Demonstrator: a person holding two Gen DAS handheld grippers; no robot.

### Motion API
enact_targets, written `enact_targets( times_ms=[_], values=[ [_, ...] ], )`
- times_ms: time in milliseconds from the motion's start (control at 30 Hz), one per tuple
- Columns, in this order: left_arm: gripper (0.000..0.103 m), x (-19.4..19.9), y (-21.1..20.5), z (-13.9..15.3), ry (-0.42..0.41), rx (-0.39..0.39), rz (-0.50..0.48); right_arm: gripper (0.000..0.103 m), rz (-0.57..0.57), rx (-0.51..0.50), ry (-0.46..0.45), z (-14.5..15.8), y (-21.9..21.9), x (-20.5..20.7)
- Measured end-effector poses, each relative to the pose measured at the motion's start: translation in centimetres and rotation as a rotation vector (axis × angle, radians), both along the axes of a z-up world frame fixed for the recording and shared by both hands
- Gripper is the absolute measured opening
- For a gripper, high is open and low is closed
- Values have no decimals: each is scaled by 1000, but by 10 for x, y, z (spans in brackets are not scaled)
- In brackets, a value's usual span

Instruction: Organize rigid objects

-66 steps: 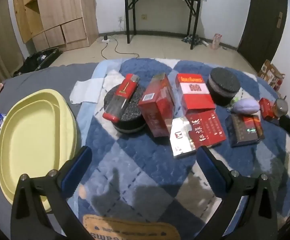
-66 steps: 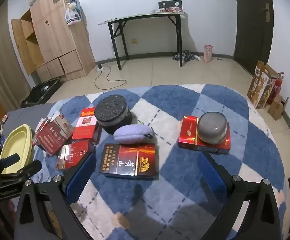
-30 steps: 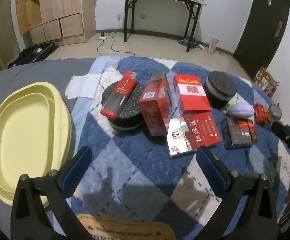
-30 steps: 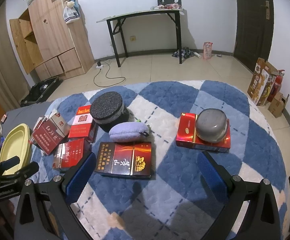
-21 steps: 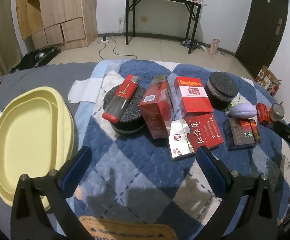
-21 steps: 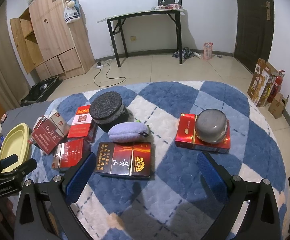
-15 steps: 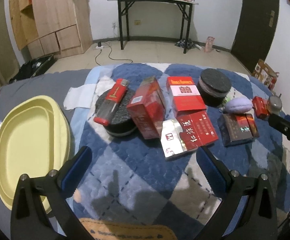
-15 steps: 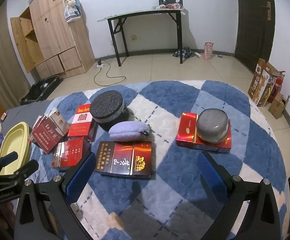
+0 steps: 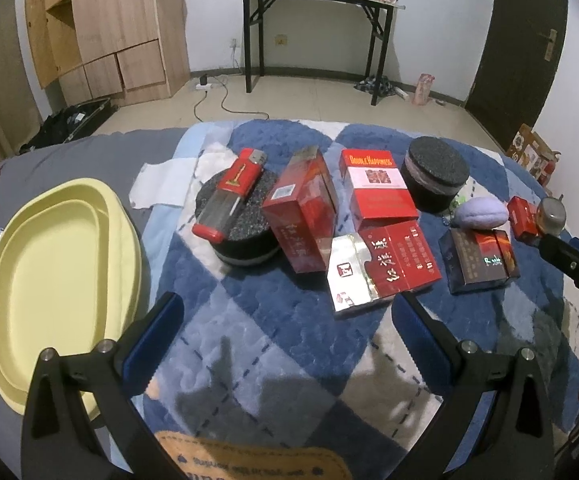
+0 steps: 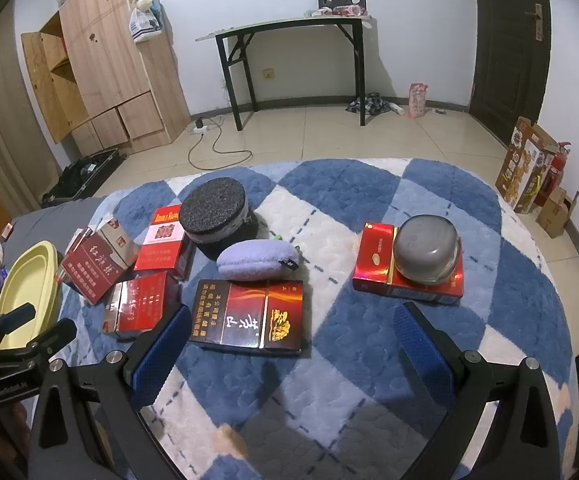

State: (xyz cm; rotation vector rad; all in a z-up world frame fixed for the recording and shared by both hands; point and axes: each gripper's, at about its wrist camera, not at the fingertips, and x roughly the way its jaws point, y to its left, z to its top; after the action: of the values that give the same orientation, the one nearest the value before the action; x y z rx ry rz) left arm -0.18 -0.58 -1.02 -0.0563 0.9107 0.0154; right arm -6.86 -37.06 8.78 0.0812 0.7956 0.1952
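Both cameras have drifted only slightly; nothing on the quilt (image 10: 369, 200) has been shifted yet. Left gripper (image 9: 287, 320) hovers with its jaws wide apart and empty, aimed at the red boxes (image 9: 301, 216) and the lighter (image 9: 233, 196) lying on a black tin (image 9: 245, 232). Right gripper (image 10: 289, 338) hangs spread and empty over the dark box (image 10: 249, 318), pouch (image 10: 257, 260) just behind it. Yellow tray (image 9: 53, 292) waits bare at the left, likely the drop-off, so the left hand is well placed to start.
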Motion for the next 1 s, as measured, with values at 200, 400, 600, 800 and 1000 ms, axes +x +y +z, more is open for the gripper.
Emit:
enact_targets(
  times_ms=[200,400,600,800,1000],
  values=[
    [103,0,1,-2,8,-5,-4,103,5,-6,9,-2,1,1],
    [103,0,-2,-3,7,2,-11,103,15,-20,23,-5,5,3],
    [103,-1,-3,-4,7,2,-10,103,15,-22,25,-6,6,4],
    [103,-1,-1,-6,14,-9,-7,103,19,-29,36,-8,6,4],
    [103,-1,0,-7,21,-9,-11,103,21,-29,37,-8,6,4]
  ],
)
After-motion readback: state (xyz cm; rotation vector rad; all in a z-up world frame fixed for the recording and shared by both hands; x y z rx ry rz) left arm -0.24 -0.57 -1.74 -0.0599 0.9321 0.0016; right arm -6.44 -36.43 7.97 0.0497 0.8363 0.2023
